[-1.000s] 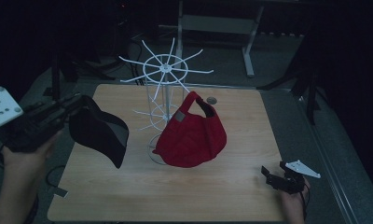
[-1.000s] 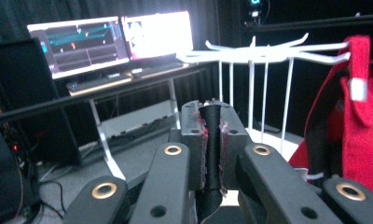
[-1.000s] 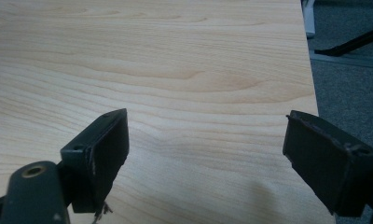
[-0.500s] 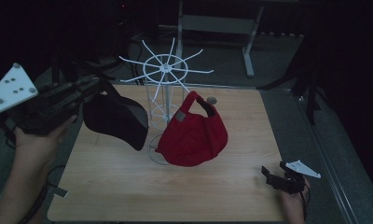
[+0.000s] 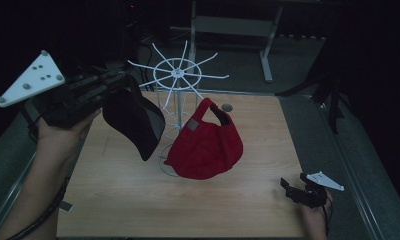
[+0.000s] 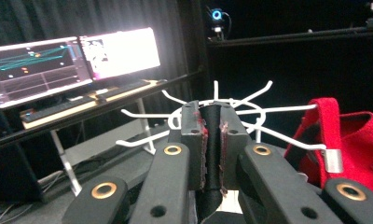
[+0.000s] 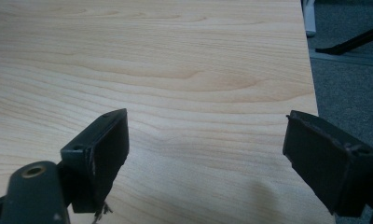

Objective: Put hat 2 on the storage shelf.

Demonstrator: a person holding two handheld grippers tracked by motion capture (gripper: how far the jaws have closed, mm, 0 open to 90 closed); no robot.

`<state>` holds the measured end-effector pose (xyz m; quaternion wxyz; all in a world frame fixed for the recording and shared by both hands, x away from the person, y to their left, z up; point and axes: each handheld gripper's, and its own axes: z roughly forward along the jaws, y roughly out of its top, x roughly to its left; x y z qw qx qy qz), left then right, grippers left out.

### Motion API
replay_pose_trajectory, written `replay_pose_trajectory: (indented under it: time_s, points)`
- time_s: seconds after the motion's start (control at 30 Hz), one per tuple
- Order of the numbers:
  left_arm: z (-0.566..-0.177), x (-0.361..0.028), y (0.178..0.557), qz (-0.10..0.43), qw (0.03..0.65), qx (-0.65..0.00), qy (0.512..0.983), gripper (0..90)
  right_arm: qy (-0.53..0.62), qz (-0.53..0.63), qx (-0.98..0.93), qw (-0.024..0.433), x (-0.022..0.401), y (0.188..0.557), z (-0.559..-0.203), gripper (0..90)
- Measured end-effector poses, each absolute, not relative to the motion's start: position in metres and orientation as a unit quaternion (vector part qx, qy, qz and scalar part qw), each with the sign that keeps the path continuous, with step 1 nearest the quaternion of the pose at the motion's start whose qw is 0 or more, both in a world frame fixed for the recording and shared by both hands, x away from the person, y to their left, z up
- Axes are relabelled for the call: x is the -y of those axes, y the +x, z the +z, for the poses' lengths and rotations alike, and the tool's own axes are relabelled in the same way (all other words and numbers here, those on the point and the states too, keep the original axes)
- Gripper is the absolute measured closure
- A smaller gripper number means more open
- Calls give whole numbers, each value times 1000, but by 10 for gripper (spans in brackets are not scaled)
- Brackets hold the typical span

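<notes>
The left hand-held gripper (image 5: 119, 86) has its jaws closed tightly on the edge of a black cap (image 5: 135, 122), and in the left gripper view a thin fold of the black cloth (image 6: 212, 140) is pinched between the two pads. The cap hangs down from this grip in the air, above the left part of the worktop (image 5: 113, 200) and just beside the white wire rack (image 5: 178, 75), which has many hook arms spreading from a ring on top. I think the cap is held by its edge and lifted to the level of the arms so that it can be hung on a free hook; the gripper looks straight at the ring (image 6: 222, 103). A red cap (image 5: 205, 145) already hangs by its back strap on one arm of the rack, and its body leans low near the rack's base, so the hooks on the left side seem the free ones. The right hand-held gripper (image 5: 298, 190) rests low at the near right corner of the worktop, with its jaws wide apart and nothing between them, probably waiting out of the way.
</notes>
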<state>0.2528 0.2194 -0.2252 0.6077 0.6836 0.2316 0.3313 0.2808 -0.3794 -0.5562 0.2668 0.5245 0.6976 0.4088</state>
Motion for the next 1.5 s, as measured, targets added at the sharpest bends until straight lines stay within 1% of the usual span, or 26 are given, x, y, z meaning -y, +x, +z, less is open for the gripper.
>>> replay_pose_trajectory:
  time_s: [0.4,0.53,0.7,0.83,0.9,0.97,1.07,1.1,1.33,1.5]
  points:
    - [-227,-202,259,308,611,-217,696,849,525,407,-698,267,380,281,-556,141]
    - [-233,-202,257,306,607,-217,701,848,525,407,-698,267,380,281,-556,141]
    - [-247,-201,252,315,586,-211,716,844,525,407,-698,267,380,281,-556,141]
    - [-257,-204,249,304,597,-213,711,833,525,407,-698,267,380,281,-556,141]
    - [-260,-206,248,300,604,-211,707,819,525,407,-698,266,380,281,-556,141]
    - [-261,-207,248,294,610,-206,706,785,525,407,-698,266,380,281,-556,141]
    - [-265,-207,247,288,609,-208,709,700,525,408,-698,266,380,281,-556,141]
    - [-266,-207,246,292,607,-210,709,685,526,408,-698,266,380,281,-556,141]
    - [-277,-210,235,297,606,-212,707,635,525,409,-698,266,380,281,-556,142]
    - [-279,-215,224,303,612,-211,699,634,525,410,-697,265,380,281,-556,141]
